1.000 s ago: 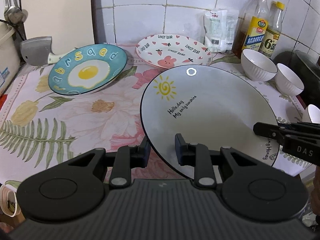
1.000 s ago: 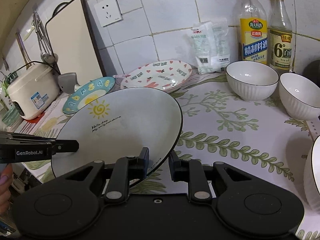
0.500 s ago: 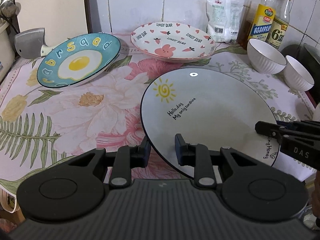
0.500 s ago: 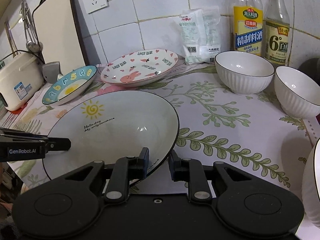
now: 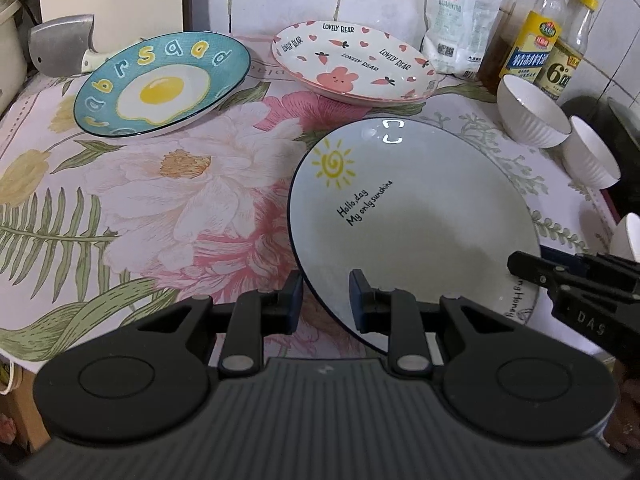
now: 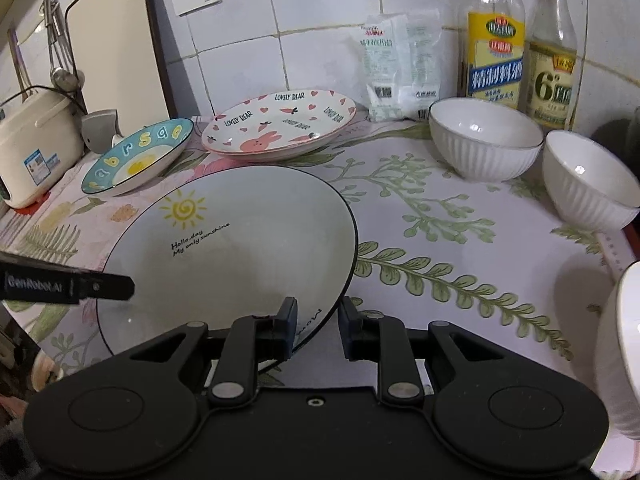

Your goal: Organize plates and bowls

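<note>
A white plate with a yellow sun and black lettering (image 5: pixel 412 208) (image 6: pixel 240 240) lies low over the flowered cloth, with a gripper at each side. My left gripper (image 5: pixel 324 296) is shut on its near left rim, one pad over the plate and one outside. My right gripper (image 6: pixel 318 320) has the right rim between its pads, which look in touch with it; its jaws are opening. Each gripper's tip shows in the other's view. A blue egg plate (image 5: pixel 160 84) and a pink bear plate (image 5: pixel 352 68) sit at the back. Two white ribbed bowls (image 6: pixel 484 140) (image 6: pixel 588 176) stand to the right.
A third white bowl (image 6: pixel 624 340) is at the right edge. Two bottles (image 6: pixel 496 40) and a white bag (image 6: pixel 400 64) stand against the tiled wall. A cleaver (image 5: pixel 60 44), a cutting board (image 6: pixel 112 40) and a rice cooker (image 6: pixel 32 140) are at the back left.
The sun plate has sunk and levelled out toward the cloth, held on both sides. Both views have tipped slightly further down at the counter.
</note>
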A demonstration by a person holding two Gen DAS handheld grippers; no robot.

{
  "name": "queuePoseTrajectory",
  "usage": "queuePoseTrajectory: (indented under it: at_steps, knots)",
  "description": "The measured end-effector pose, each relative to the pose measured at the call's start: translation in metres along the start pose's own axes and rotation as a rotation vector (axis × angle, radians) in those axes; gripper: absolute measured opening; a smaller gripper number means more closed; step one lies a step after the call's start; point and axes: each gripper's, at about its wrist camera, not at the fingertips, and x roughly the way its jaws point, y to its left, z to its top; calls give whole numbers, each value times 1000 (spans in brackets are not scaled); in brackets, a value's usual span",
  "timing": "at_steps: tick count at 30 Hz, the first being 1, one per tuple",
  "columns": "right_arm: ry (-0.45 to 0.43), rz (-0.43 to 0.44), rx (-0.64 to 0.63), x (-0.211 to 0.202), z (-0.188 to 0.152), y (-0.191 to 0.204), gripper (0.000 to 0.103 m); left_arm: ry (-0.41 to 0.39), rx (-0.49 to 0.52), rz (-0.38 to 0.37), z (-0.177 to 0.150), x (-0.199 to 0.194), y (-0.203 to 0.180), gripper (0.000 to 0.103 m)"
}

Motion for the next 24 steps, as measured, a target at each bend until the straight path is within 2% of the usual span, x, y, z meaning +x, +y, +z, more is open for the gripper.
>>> queuePoseTrajectory:
  at_steps: [7,9,10,12,16,18,21,24]
  knots:
    - [-54,44,5,-43,5,14,32,2,25,-15,5,-35,2,27]
    - [-71,61,-5,-55,11,21,39,4,25,-15,7,-46,5,29]
    - [-75,69,-8,-61,14,25,44,7,25,-12,8,-50,6,33]
    - [-83,88,-12,-72,20,33,46,18,31,7,10,-59,9,41]
    - [-92,116,-36,-91,33,51,57,36,55,42,12,-77,17,42]
    - [-104,115,-57,-100,38,61,64,35,60,46,14,-86,23,47]
    - [-112,126,-76,-109,45,73,67,17,74,55,16,-102,32,53]
    - [-121,156,-83,-116,53,84,70,1,67,68,20,-115,41,66]
